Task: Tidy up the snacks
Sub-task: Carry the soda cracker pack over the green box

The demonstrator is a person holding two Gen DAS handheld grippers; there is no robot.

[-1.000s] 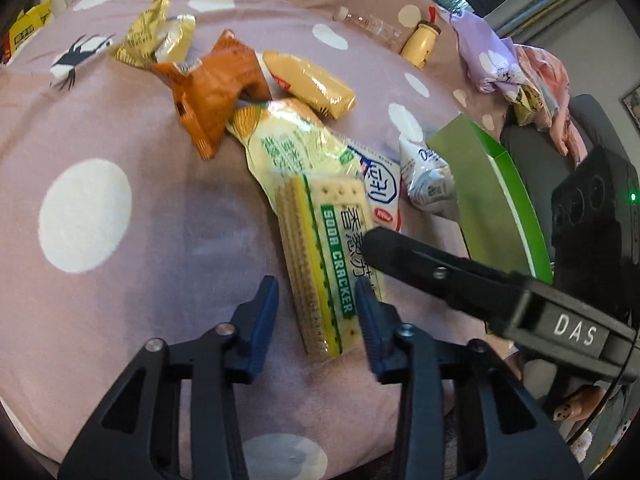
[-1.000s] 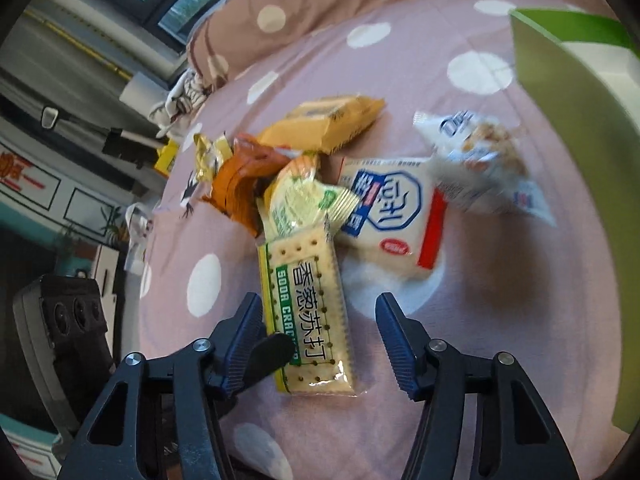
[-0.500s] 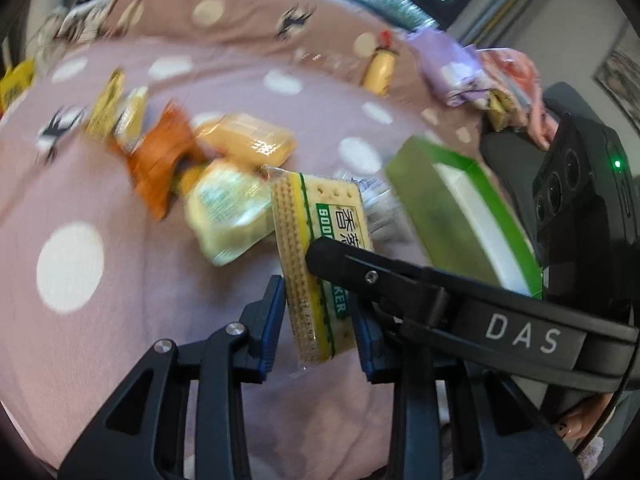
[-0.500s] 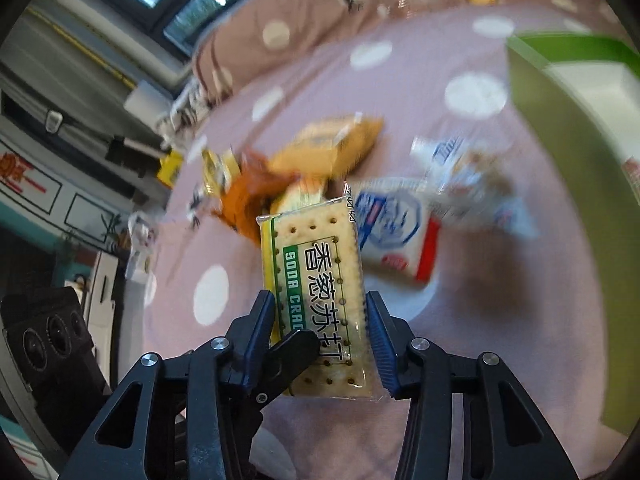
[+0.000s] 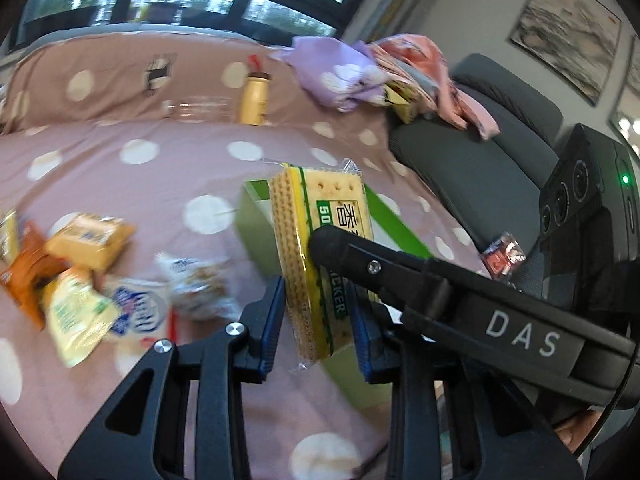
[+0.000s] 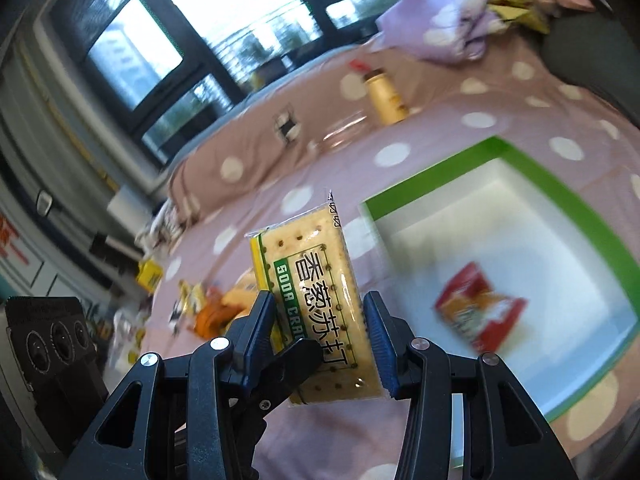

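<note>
Both grippers hold one soda cracker pack [image 5: 320,256], yellow and green, lifted above the pink dotted bed. My left gripper [image 5: 318,316] is shut on its sides. My right gripper [image 6: 320,320] is shut on the same pack [image 6: 320,296], and one of its fingers [image 5: 360,256] crosses the left wrist view. A green-rimmed white box [image 6: 500,148] lies to the right with a red snack packet [image 6: 480,312] inside. Several loose snack packets [image 5: 84,276] lie at the left on the bed.
A yellow bottle [image 5: 254,100] and a clear bottle [image 5: 196,106] lie at the back of the bed. Purple and pink clothes [image 5: 360,72] are piled on a grey sofa [image 5: 480,168]. A small red packet [image 5: 504,256] lies at the right edge.
Both grippers closed on the cracker pack and lifted it off the bed, carrying it right toward the green box. The other snacks stayed where they were.
</note>
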